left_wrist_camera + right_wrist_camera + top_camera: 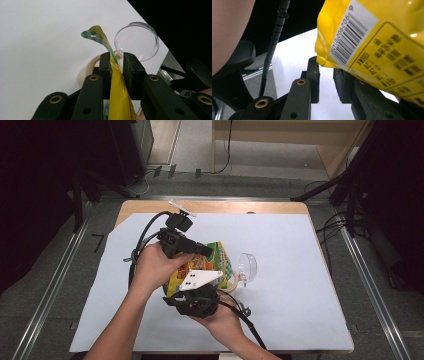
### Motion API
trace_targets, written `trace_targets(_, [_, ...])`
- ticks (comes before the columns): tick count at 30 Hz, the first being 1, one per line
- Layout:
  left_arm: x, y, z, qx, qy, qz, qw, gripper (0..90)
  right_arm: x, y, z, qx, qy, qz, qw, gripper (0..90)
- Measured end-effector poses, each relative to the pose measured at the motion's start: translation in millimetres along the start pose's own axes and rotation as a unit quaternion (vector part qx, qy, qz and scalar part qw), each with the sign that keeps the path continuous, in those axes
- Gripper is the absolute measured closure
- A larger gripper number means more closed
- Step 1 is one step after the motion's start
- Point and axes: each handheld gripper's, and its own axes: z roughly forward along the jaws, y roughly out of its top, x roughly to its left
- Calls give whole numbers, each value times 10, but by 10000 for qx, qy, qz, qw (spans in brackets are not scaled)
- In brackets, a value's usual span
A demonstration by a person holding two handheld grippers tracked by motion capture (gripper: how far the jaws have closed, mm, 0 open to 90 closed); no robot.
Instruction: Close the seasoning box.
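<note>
here, left gripper [116, 63] pinches the yellow snack bag [117, 100] upright by its edge, apparently steadying it, while right gripper [326, 75] gapes beneath its corner.

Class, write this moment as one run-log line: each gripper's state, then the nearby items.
left gripper: shut on yellow snack bag | right gripper: open, under bag | clear cup on its side beside bag | white sheet

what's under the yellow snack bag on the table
Under and beside the yellow snack bag a beige ring peeks out, with a clear round lid next to it. The rest of the ring is covered by the bag and the left claw.
</note>
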Motion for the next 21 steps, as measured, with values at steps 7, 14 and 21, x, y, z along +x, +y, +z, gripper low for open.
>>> trace_targets(7, [-13, 13, 3, 20, 1, 10, 10000, 771, -1, 2, -13, -43, 14, 47, 10000, 764])
trace_targets(14, [-12, 40, 16, 63, 11, 8, 10000, 774, -12, 7, -22, -64, 28, 98, 9999, 764])
trace_targets(21, [-13, 57, 21, 83, -9, -23, 10000, 773, -16, 16, -24, -77, 8, 114, 9999, 764])
